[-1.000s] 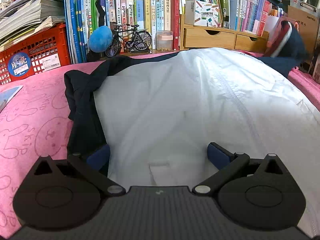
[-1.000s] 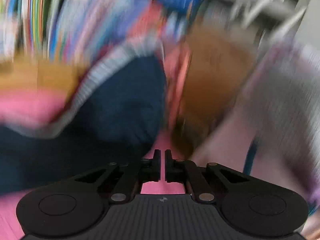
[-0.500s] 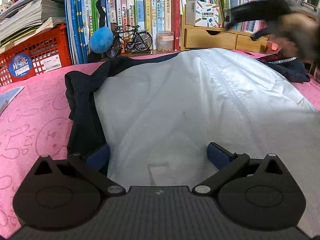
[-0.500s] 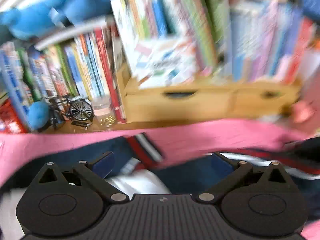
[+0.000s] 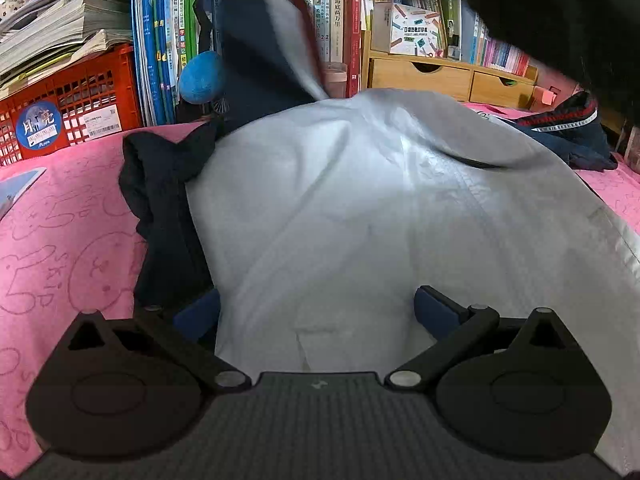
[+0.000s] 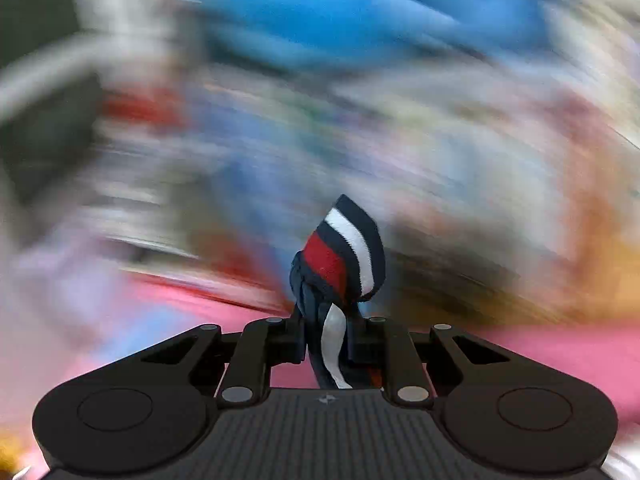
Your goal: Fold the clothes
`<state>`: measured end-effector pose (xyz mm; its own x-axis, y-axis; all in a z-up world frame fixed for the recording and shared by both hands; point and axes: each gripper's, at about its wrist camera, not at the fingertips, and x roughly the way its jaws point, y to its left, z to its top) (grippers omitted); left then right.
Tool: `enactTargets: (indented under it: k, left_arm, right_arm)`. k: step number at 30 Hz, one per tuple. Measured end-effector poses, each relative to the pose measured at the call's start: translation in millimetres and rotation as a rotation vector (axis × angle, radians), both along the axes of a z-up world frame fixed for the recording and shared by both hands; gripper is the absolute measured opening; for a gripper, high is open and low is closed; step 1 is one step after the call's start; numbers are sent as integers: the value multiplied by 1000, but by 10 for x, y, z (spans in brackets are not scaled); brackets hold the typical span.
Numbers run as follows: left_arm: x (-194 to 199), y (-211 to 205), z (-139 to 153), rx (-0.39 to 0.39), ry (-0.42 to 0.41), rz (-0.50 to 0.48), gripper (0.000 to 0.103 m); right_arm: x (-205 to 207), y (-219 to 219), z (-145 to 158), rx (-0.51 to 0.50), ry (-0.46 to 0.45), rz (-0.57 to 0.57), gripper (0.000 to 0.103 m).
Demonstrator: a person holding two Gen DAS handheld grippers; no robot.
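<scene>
Two grippers: right gripper point(image 6: 327, 344) around striped cuff point(image 6: 340, 256).

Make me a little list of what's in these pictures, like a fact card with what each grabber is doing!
surface: pink cloth
garment: jacket, pale lining up, navy edges
left gripper: open, jacket lining between its fingers
right gripper: shut on striped cuff, navy, red and white
right view: blurred, moving fast
behind: books, red crate, wooden drawers
</scene>
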<state>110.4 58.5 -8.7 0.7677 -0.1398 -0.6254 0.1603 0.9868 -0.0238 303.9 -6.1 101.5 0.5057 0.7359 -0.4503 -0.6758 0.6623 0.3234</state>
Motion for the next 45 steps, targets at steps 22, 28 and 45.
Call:
enactTargets:
  k: [22, 28, 45]
  left_arm:
    - [-216, 400, 257, -216, -63, 50, 102]
    - [-304, 604, 842, -270, -266, 67, 103]
    - [55, -156, 94, 152, -113, 39, 97]
  right_arm:
    - [-667, -1165, -993, -625, 79, -62, 42]
    - [-1580, -1421, -1097, -664, -120, -67, 41]
    - [-161, -1114, -736, -248, 142, -145, 103]
